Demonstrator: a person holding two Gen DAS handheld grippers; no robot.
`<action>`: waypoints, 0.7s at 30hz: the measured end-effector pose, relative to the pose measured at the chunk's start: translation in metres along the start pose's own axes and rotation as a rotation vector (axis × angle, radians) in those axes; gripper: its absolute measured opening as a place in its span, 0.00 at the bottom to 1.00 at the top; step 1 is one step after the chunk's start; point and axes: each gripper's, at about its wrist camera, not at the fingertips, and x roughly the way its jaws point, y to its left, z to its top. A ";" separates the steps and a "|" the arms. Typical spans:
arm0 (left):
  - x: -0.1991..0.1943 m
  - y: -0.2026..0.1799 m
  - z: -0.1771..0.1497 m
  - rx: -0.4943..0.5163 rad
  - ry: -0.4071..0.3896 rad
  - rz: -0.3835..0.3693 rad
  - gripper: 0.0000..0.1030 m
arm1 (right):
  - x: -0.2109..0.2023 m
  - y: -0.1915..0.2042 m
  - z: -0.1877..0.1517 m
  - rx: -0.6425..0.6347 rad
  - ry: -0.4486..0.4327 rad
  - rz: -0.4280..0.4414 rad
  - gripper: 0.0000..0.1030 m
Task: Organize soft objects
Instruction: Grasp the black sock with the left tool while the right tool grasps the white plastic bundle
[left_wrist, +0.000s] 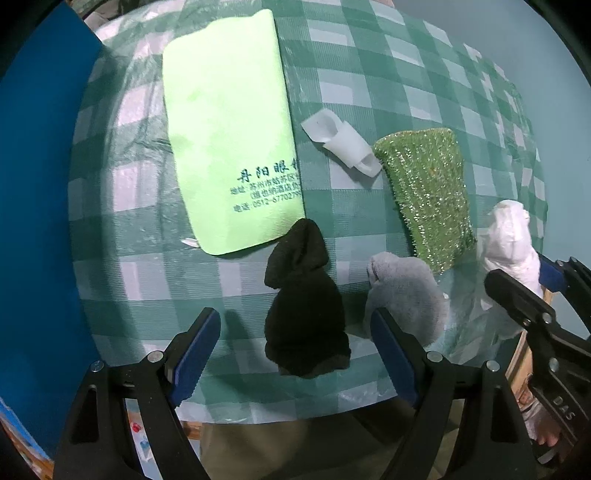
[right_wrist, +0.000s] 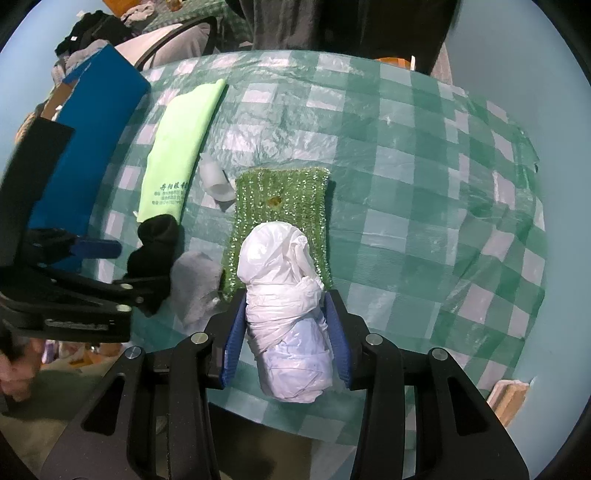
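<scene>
A black sock lies on the checked tablecloth between the open fingers of my left gripper, not gripped. A grey sock lies just to its right. A light green cloth with printed text lies flat beyond. A glittery green scrub pad and a small white folded piece lie at the right. My right gripper is shut on a rolled white plastic bag at the pad's near end. The black sock and grey sock show at its left.
A blue board stands along the table's left side. The green checked cloth under clear plastic covers the table to the right. The near table edge runs below both grippers. Clothes are piled at the back left.
</scene>
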 end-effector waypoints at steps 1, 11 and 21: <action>0.001 0.001 0.000 -0.001 0.001 0.000 0.82 | -0.001 -0.001 0.000 -0.001 -0.002 0.001 0.41; 0.012 -0.009 -0.008 0.049 0.007 0.022 0.41 | -0.011 -0.005 0.004 0.000 -0.026 0.012 0.41; -0.019 -0.011 -0.022 0.094 -0.087 0.076 0.40 | -0.025 0.001 0.013 -0.015 -0.052 0.010 0.41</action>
